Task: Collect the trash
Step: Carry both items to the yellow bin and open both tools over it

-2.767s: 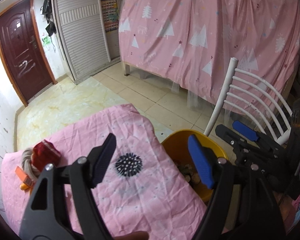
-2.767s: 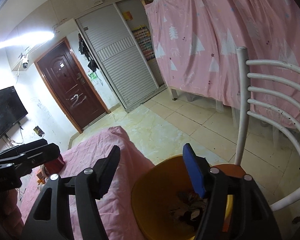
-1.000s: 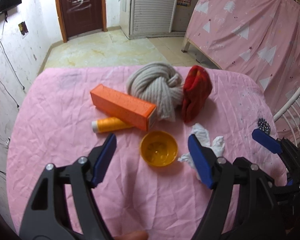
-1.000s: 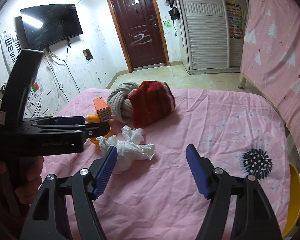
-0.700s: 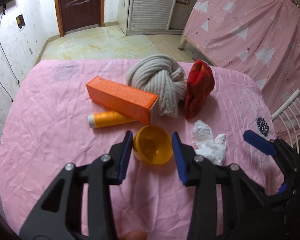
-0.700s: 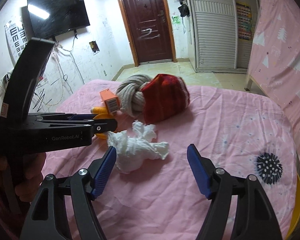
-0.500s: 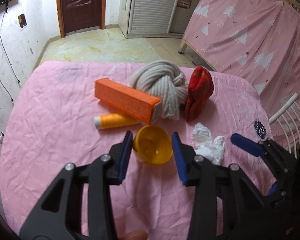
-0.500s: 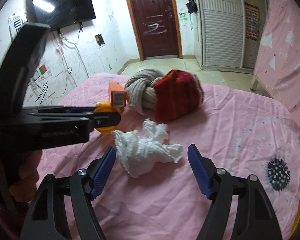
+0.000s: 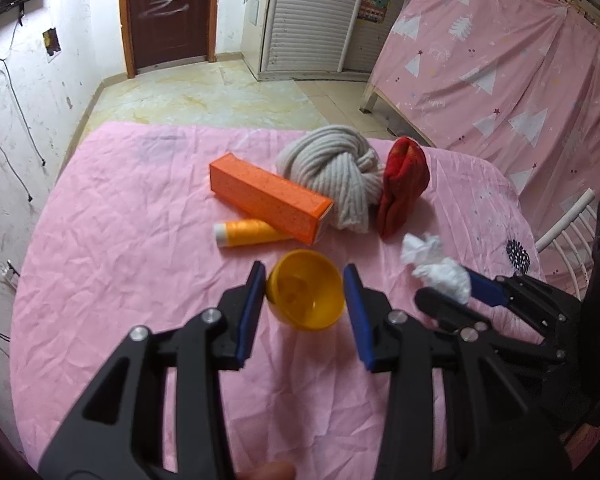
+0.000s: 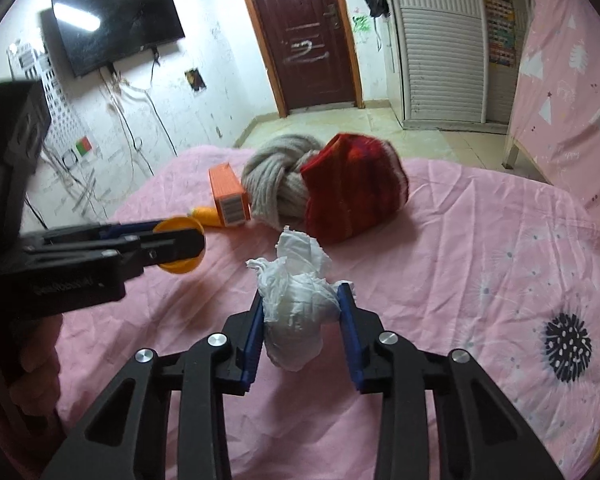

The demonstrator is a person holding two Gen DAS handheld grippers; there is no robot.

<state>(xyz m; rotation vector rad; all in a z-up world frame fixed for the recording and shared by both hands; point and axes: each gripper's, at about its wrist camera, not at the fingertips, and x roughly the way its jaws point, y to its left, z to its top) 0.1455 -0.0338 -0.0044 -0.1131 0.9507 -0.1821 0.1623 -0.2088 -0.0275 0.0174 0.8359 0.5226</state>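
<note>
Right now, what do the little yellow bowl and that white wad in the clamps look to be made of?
The yellow bowl, held in the left gripper, looks like thin, smooth plastic: glossy and slightly see-through. The white wad in the right gripper, whose jaws have just closed on it, looks like crumpled tissue or thin paper: matte, with soft, sharp creases.

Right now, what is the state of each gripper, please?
Left gripper: closed on the yellow bowl.
Right gripper: jaws just closed on the crumpled white tissue, which is held between them.
</note>
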